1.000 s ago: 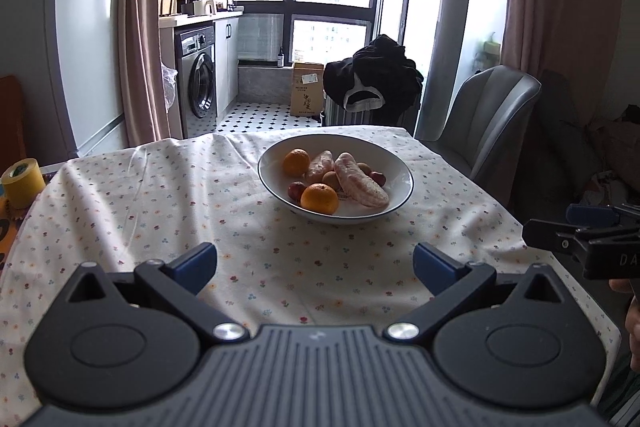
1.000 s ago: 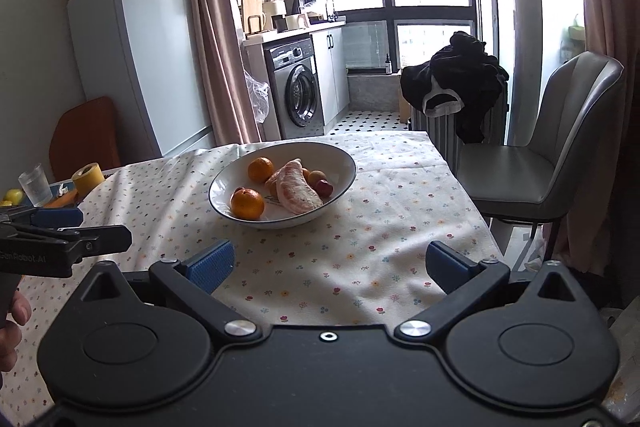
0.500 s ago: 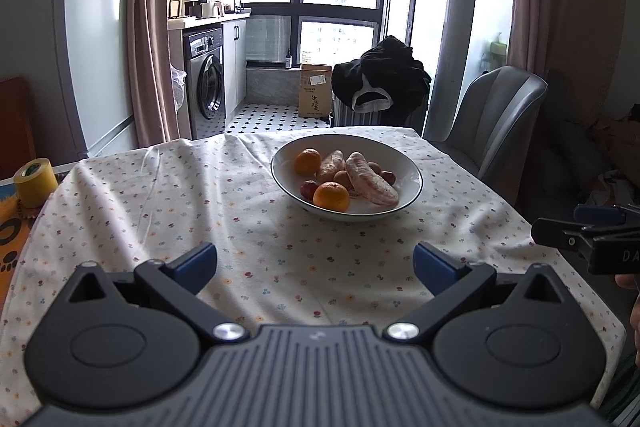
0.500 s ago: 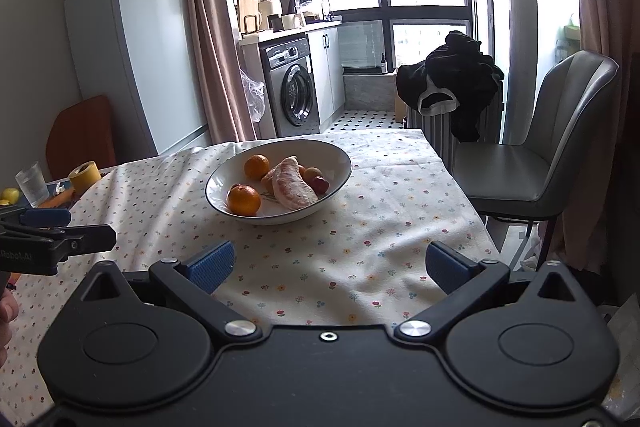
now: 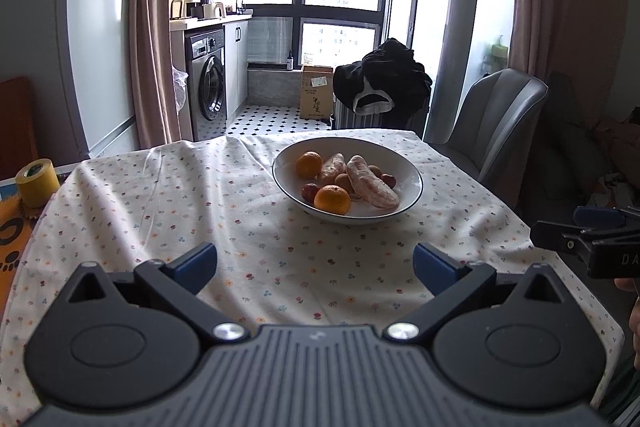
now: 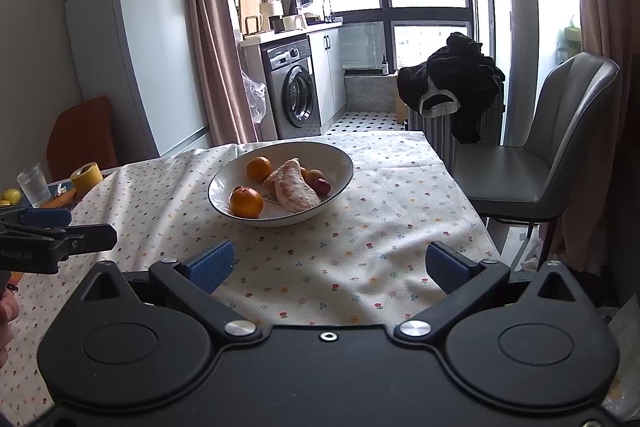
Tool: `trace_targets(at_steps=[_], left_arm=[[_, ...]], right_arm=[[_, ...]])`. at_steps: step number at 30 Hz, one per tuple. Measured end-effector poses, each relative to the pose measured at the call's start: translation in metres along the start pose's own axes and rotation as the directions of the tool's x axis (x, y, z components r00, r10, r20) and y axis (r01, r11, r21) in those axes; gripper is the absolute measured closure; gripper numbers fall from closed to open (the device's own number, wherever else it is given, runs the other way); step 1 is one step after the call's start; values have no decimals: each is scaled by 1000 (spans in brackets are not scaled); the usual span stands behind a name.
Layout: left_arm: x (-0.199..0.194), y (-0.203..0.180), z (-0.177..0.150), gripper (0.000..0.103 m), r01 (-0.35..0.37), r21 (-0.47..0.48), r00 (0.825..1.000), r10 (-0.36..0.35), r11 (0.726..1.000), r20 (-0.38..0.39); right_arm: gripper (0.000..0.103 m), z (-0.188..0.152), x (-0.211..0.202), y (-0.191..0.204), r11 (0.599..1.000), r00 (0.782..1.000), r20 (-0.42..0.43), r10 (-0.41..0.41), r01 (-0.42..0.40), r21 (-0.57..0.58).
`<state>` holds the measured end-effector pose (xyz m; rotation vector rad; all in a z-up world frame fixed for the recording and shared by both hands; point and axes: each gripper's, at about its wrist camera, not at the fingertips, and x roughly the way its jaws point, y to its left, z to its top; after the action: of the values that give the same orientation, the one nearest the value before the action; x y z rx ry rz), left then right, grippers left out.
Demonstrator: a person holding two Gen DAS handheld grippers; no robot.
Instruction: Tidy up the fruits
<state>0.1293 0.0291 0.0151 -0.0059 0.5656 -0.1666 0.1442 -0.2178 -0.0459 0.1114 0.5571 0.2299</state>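
A white bowl point(image 5: 408, 173) point(image 6: 340, 163) stands on the flowered tablecloth, toward the table's far right. Inside lie two oranges point(image 5: 332, 199) point(image 6: 246, 202), peeled pomelo segments point(image 5: 372, 182) point(image 6: 296, 191) and a few small red and tan fruits point(image 5: 308, 192) point(image 6: 322, 186). My left gripper point(image 5: 315, 262) is open and empty, held back over the near part of the cloth, well short of the bowl. My right gripper point(image 6: 327, 265) is open and empty too, also short of the bowl. Each gripper shows at the edge of the other's view.
A yellow tape roll point(image 5: 38, 183) point(image 6: 86, 175) sits at the table's left end, with a glass point(image 6: 34, 183) and a small yellow fruit point(image 6: 11, 195) beside it. A grey chair point(image 5: 496, 123) point(image 6: 560, 147) stands at the right side. Fridge and washing machine lie beyond.
Both grippers have drawn back and risen slightly, so the bowl looks smaller and farther away. The fruits have not moved, and both grippers have stayed open.
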Motion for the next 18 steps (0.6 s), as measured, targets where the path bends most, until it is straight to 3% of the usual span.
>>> trace_targets(at_steps=[18], left_arm=[[-3, -1, 1, 0, 6, 1, 1000, -6, 1000, 6]], right_arm=[[0, 1, -1, 1, 1000, 1000, 0, 5, -5, -3]])
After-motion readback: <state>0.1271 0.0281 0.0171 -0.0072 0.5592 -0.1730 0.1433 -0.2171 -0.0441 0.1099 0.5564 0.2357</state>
